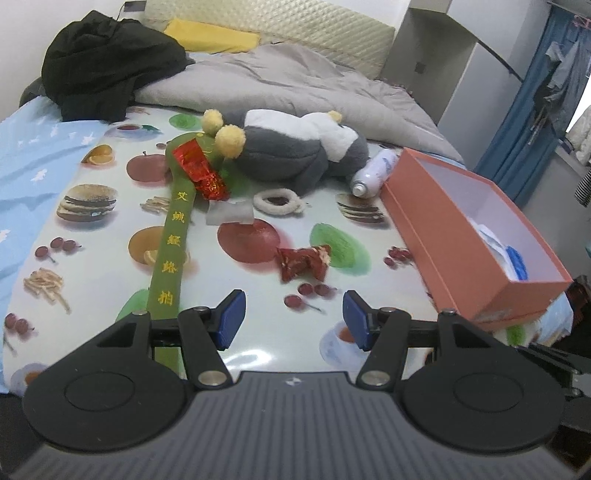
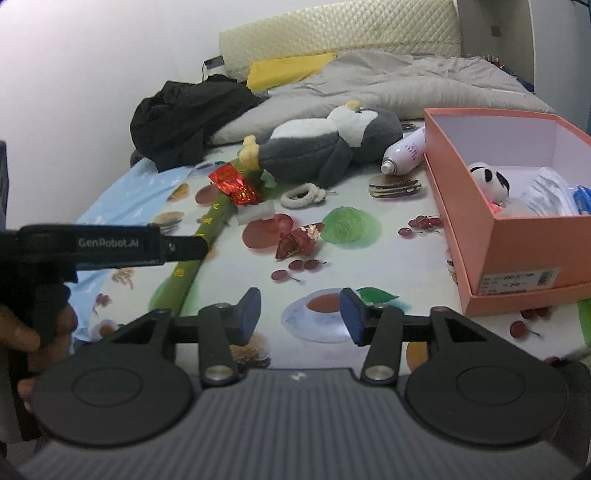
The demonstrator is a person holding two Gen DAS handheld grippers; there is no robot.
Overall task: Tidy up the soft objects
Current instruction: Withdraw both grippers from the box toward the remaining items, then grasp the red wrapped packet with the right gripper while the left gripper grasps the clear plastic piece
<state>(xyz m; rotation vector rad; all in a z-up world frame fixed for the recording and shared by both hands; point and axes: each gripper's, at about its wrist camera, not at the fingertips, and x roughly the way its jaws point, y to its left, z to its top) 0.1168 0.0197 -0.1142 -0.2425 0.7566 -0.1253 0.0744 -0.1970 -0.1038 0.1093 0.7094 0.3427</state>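
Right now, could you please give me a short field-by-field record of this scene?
surface: fruit-print tablecloth
container: orange box, open, at the right
already in box: small panda plush, white bags
largest loose item: grey penguin plush, lying on its side
other loose items: green strap, fluffy ring, red wrapper, white bottle
left gripper: open, empty
right gripper: open, empty

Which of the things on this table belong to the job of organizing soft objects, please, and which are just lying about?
Belong to the job:
grey-and-white plush toy
fluffy white ring
long green fabric swatter
orange box with the small panda plush inside

Just lying about:
white spray bottle
red foil packet
red foil wrapper
black clothing
yellow pillow
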